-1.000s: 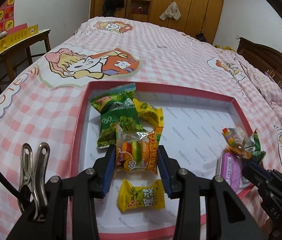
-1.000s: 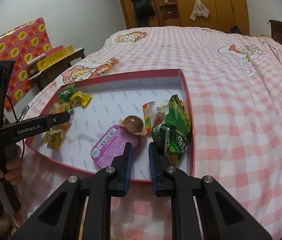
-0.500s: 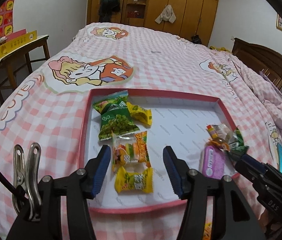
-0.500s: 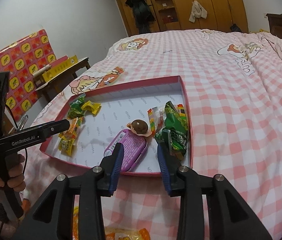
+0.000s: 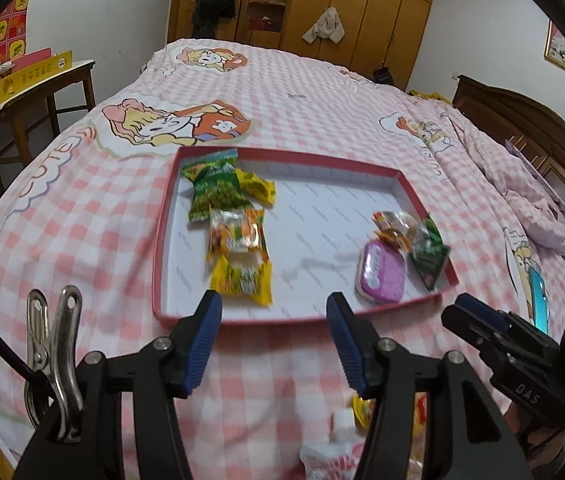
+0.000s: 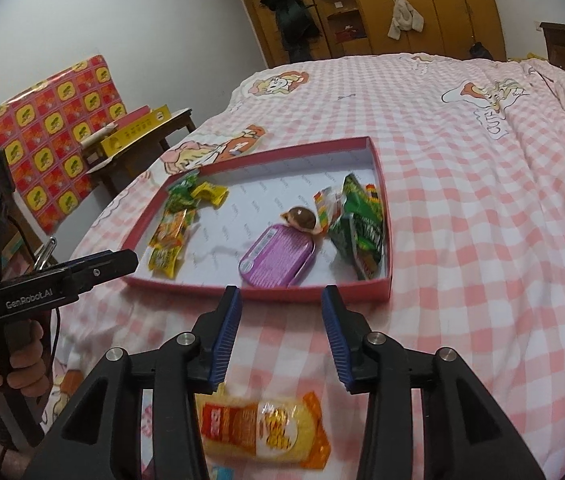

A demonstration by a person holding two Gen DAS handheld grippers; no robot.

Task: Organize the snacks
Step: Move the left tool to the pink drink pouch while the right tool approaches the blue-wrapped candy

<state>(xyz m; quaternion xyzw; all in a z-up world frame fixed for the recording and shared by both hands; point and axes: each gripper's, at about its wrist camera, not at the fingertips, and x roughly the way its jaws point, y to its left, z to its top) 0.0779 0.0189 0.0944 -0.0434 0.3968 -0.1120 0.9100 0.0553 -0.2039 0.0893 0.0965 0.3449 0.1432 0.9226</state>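
Two tongs, left (image 5: 274,344) and right (image 6: 280,336), I hold wide open and empty above the bed (image 6: 462,184). Sorted snacks lie in the tray (image 6: 310,294); one packet (image 6: 262,430) waits under my right tongs, likely next.

Support surface: bed (image 5: 322,92) with pink-and-white checked cartoon-print cover. Resting directly on cover: shallow red-rimmed tray (image 5: 161,236), white floor, holding assorted snack packets. On cover nearer the cameras, outside the tray: yellow-orange snack packet (image 6: 260,426); blurred white and yellow wrappers (image 5: 346,424), type unreadable.
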